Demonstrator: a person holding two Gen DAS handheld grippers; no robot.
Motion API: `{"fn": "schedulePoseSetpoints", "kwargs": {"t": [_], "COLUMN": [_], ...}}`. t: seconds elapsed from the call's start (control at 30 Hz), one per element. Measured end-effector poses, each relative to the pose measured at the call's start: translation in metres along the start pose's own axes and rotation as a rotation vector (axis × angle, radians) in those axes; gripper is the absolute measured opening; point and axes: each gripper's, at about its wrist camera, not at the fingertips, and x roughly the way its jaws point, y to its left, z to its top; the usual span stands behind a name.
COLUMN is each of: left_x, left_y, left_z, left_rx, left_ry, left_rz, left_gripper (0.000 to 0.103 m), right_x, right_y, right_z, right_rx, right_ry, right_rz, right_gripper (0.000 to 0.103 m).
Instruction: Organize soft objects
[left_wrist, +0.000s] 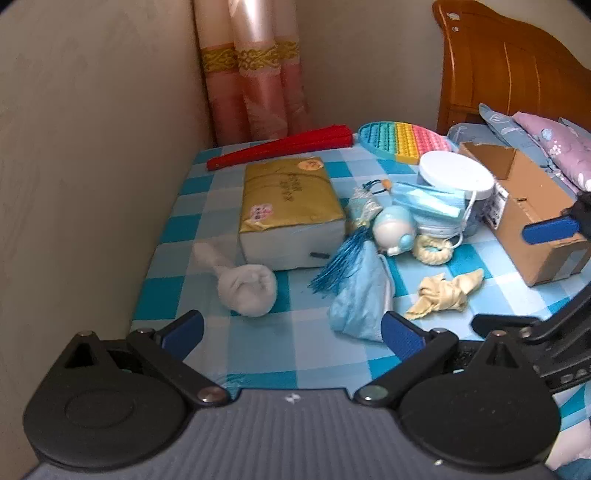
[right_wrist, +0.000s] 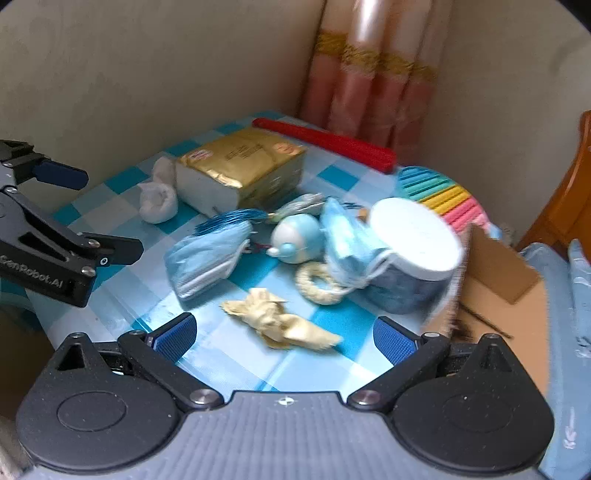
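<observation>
Soft things lie on a blue checked table (left_wrist: 295, 350): a white rolled sock (left_wrist: 245, 290), a light blue cloth bundle (left_wrist: 360, 301), a crumpled cream cloth (left_wrist: 445, 291), a cream ring (left_wrist: 434, 251) and blue face masks (left_wrist: 428, 201). My left gripper (left_wrist: 291, 334) is open and empty above the near edge, between the sock and the bundle. My right gripper (right_wrist: 284, 338) is open and empty, with the cream cloth (right_wrist: 280, 323) lying between its fingers. The sock (right_wrist: 157, 201) and the bundle (right_wrist: 207, 260) show farther left.
A gold tissue pack (left_wrist: 291, 206), a red folded fan (left_wrist: 280, 146), a rainbow pop toy (left_wrist: 406, 138), a round blue toy (left_wrist: 393, 229), a white-lidded jar (left_wrist: 456, 177) and an open cardboard box (left_wrist: 532, 210) crowd the table. A wall stands left, a bed right.
</observation>
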Motion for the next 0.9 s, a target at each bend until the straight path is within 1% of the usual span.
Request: {"fn": "schedulePoseSetpoints", "kwargs": {"t": [0.1,0.17,0.27,0.47,0.6,0.73,0.83,0.9], "left_x": [0.002,0.004,0.007,0.014,0.024,0.034,0.041,0.045], "left_y": [0.005,0.008,0.01,0.01,0.004,-0.002,-0.005,-0.007], "left_z": [-0.002,-0.003,-0.005,-0.01,-0.011,-0.011,-0.01,-0.009], "left_rx": [-0.012,-0.021,-0.023,-0.018,0.0,0.009,0.004,0.001], "left_ry": [0.0,-0.001,0.0,0.014,0.041,0.059,0.073,0.075], "left_rz": [-0.002,-0.006,-0.013,-0.061,-0.072,-0.107,-0.135,-0.152], "left_gripper": [0.102,0.102,0.102,0.102,0.102,0.102,0.102,0.102], "right_x": [0.021,0.033,0.047,0.056,0.063,0.064,0.066,0.065], "right_y": [0.004,0.005,0.001,-0.003,-0.005,-0.01,-0.019,-0.019], "right_z": [0.0,-0.002,-0.005,-0.006,-0.007,-0.01,-0.013,-0.016], "right_rx": [0.003,0.003,0.034,0.044,0.053,0.064,0.11,0.091], "right_ry": [0.023,0.03,0.057,0.073,0.098,0.091,0.094,0.084], "right_rz": [0.02,0.013,0.02,0.036,0.044,0.072,0.104,0.109], "right_gripper": [0.103,0.103,0.103,0.103,0.103,0.103,0.103,0.103]}}
